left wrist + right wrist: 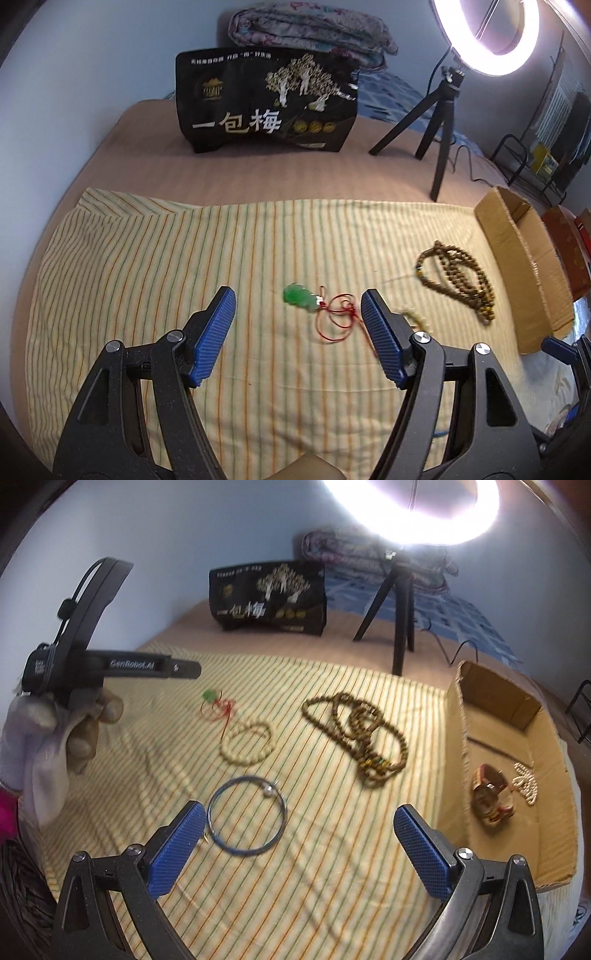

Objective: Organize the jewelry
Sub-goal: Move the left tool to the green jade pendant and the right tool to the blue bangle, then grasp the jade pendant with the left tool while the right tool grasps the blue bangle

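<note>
Between the left gripper's (298, 306) wide-apart, empty jaws lay a green pendant (298, 297) on a thin red cord (334, 317), the carved stone glossy and the cord looped loosely on itself, so that gripper seemed aimed at it as its next pick. Beyond the jaws to the right sprawled a long strand of brown wooden beads (458, 275), matte and round, coiled in several overlapping loops. The right gripper (299, 823) also had its blue ribbed jaws spread with nothing between the pads; a thin metal bangle (246, 815) with a small silver bead lay flat just ahead of its left jaw, a smooth hard ring that would probably need pinching across its wire. Farther ahead of those jaws sat a bracelet of pale cream beads (246, 745), its loop touching the red cord's trailing end. All these pieces rested on a striped cloth (325, 867), soft and slightly rumpled, spread over a bed, probably to keep small items visible. Right of the right jaws stood an open cardboard box (458, 716), shallow and rough-edged, already holding a watch-like band (493, 794) and a pale beaded piece (526, 782), evidently the place for sorted jewellery.
</note>
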The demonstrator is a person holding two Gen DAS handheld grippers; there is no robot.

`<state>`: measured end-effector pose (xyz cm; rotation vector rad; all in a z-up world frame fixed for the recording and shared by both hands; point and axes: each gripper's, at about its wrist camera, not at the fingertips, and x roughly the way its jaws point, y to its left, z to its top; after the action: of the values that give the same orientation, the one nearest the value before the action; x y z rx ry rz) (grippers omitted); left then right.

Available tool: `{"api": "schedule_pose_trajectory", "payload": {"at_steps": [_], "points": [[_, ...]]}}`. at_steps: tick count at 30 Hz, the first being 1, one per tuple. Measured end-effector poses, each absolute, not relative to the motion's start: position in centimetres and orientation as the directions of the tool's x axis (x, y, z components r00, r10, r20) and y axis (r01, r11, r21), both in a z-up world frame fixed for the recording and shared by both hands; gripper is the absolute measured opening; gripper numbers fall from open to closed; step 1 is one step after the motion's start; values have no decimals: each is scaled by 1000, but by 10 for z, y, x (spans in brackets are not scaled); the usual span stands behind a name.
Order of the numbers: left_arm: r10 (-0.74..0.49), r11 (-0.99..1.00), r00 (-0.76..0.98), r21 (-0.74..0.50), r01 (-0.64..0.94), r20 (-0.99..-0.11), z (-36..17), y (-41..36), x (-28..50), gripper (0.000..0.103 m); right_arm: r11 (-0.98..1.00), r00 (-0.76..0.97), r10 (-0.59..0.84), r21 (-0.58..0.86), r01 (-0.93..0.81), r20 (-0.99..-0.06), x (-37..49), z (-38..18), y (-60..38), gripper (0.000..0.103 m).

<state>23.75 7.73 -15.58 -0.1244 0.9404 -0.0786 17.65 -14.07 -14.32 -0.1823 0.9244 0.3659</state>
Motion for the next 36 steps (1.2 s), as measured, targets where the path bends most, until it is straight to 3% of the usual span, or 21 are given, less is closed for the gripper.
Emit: {"api": "schedule_pose_trajectory", "payload": {"at_steps": [10,20,25,36], "points": [[-81,995,573,-38,87,-816,-190,67,250,72,913,486,235,20,-407,-842,178,-168,-137,103],[-83,994,565,-32,100,-821,-205,65,260,72,902,451,254,42,-430,-856,186,-178,-126,103],[-87,994,562,-31,108,-822,-208,62,264,65,902,430,265,64,-427,-863,190,-184,-124,103],[-80,993,562,-17,116,-823,-212,59,267,34,902,391,287,109,-418,-874,197,-195,-116,103]]}}
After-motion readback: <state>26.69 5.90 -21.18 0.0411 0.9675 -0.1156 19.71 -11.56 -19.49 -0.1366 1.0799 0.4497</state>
